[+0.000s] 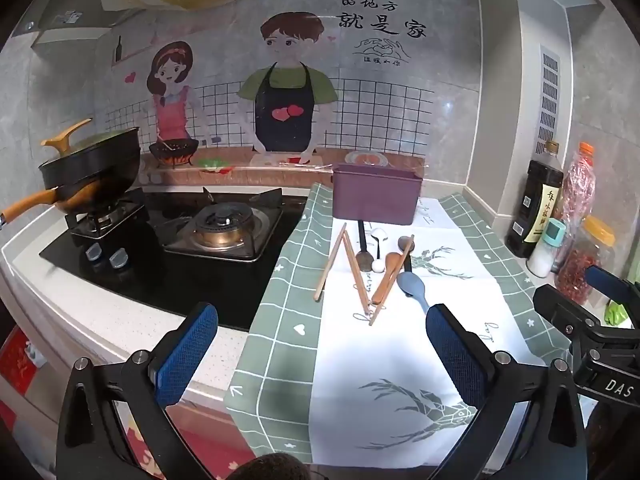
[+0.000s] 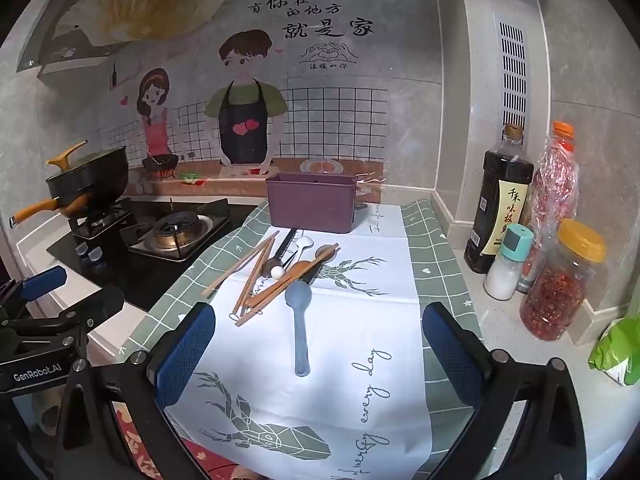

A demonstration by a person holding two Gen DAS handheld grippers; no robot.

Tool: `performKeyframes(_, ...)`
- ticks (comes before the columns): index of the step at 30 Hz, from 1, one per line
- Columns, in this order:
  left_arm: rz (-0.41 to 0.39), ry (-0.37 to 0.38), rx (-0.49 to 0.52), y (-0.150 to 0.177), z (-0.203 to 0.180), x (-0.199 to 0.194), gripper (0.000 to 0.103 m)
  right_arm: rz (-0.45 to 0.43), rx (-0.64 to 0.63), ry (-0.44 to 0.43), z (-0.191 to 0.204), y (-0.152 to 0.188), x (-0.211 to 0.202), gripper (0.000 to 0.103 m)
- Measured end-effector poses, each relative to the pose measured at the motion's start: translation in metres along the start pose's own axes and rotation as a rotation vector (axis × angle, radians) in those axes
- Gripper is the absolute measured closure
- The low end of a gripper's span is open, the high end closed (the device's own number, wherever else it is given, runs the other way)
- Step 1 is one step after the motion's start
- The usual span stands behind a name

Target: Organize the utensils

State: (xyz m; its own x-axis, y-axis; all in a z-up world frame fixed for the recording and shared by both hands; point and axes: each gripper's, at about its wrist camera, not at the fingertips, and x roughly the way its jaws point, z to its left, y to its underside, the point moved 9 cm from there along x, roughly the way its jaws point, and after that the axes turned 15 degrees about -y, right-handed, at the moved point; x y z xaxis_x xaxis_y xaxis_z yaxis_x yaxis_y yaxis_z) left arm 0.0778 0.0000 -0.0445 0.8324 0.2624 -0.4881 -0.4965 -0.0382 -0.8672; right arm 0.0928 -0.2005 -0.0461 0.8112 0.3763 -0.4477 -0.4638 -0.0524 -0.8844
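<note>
A heap of utensils lies on the green-and-white cloth [image 1: 280,320]: wooden chopsticks [image 1: 354,272], a wooden spoon [image 1: 390,264], a white spoon [image 1: 378,240], a dark spoon [image 1: 363,248] and a grey-blue spoon [image 2: 299,320]. Behind them stands a purple holder box [image 1: 376,198] [image 2: 312,202]. My left gripper [image 1: 320,348] hangs open in front of the heap, nothing between its blue pads. My right gripper [image 2: 318,350] is open too, with the grey-blue spoon's handle lying on the cloth between and beyond its fingers, untouched.
A gas hob [image 1: 220,228] with a black lidded pan [image 1: 92,168] sits to the left. At the right wall stand a dark sauce bottle [image 2: 500,204], a salt shaker [image 2: 506,268], a chilli jar [image 2: 560,284] and a green bag [image 2: 616,348].
</note>
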Motion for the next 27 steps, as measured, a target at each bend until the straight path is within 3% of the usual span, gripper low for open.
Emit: performKeyframes(27,-0.014,0.023,-0.001,-0.005,0.001,-0.013,0.000,-0.001,0.002,0.010,-0.004,0.001,-0.008,0.000)
